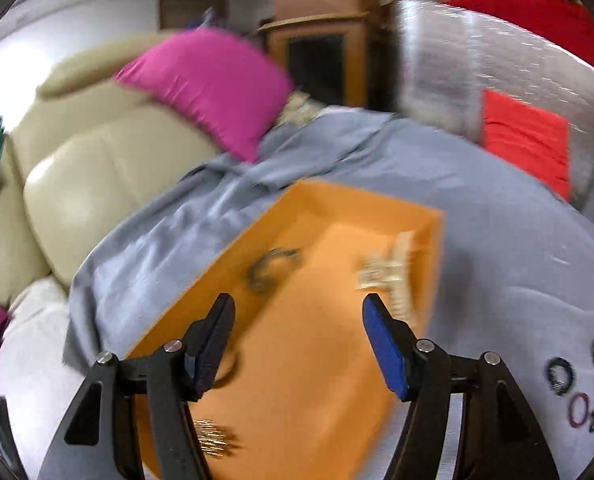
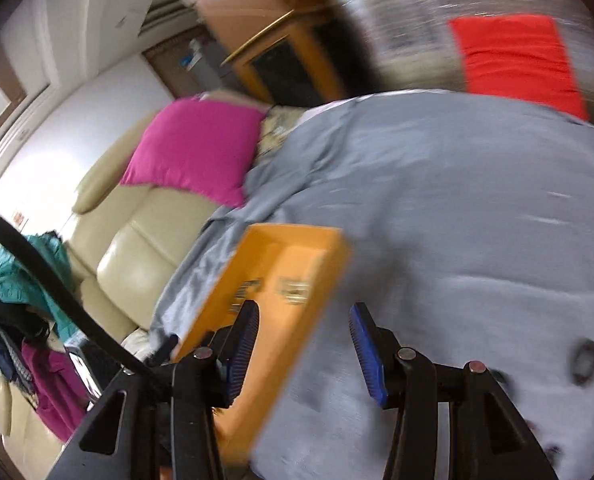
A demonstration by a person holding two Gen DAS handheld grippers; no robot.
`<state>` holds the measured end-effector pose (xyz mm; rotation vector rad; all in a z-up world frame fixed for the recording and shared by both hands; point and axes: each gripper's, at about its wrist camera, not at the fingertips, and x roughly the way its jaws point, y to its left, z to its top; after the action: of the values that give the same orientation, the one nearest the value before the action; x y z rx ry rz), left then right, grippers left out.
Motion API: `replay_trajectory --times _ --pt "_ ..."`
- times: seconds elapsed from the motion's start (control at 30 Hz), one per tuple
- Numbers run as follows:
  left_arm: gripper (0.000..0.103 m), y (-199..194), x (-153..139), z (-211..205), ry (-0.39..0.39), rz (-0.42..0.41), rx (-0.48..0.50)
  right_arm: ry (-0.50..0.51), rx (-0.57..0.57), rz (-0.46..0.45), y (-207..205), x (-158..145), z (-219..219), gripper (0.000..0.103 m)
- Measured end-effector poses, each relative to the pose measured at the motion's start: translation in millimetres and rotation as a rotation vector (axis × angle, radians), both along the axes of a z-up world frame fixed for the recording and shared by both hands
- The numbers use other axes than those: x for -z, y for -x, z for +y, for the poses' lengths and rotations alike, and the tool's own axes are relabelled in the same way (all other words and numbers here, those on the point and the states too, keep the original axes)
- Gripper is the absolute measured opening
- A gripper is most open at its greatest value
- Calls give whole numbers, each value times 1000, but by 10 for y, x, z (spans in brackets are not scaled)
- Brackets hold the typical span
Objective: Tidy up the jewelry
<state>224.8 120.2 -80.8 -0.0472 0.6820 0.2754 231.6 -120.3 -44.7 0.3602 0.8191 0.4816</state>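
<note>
Nearest the left wrist camera, the left gripper (image 1: 299,312) hangs over the orange tray (image 1: 337,360) with its jaws standing well apart and nothing between its blue-padded fingers (image 1: 385,344). The tray lies on a grey cloth (image 1: 497,240), one long edge running up toward the left and its far corner pointing away. Inside it, a dark bracelet (image 1: 271,270) rests near the left wall, a pale gold piece (image 1: 385,272) sits against the right wall, and a small gold cluster (image 1: 213,438) lies close to the near edge beside the left finger. To the right of the tray the cloth is mostly bare, a broad open stretch, until several dark rings (image 1: 561,376) show near the lower right of that view; blur makes their exact kind hard to tell. In the right wrist view, the right gripper (image 2: 303,320) also stands open and holds nothing, its left finger over the tray's right edge (image 2: 329,264) and its right finger over bare cloth, with one dark ring (image 2: 585,360) off to the right. Beyond the tray the cloth bunches at its far left edge against a cream sofa (image 1: 97,168), where a pink cushion (image 1: 209,80) leans. Farther back stand a wooden cabinet (image 1: 317,52) and a red-orange cloth (image 1: 525,136).
</note>
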Motion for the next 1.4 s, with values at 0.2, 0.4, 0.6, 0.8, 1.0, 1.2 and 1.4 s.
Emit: replay_trajectory --times 0.2,0.4,0.6,0.8,1.0,1.2,1.4 --pt "70 -9 22 -814 -39 -2 222 -58 167 8 409 48 -1153 51" --pt "70 4 146 -1409 -122 23 386 -206 314 61 665 530 -1938 51" --pt "70 52 251 -1775 -160 60 509 -305 398 161 760 1003 -2377 51" --pt "70 128 347 -2052 -191 90 609 -303 389 165 861 1030 -2495 51" --pt "70 11 519 -2078 -199 182 598 -277 334 242 905 1190 -2426 51" --pt "70 33 560 -2076 -150 204 624 -256 263 285 910 1310 -2248 51" --pt "70 119 566 -2213 -174 200 674 -199 215 324 875 1411 -2022 51"
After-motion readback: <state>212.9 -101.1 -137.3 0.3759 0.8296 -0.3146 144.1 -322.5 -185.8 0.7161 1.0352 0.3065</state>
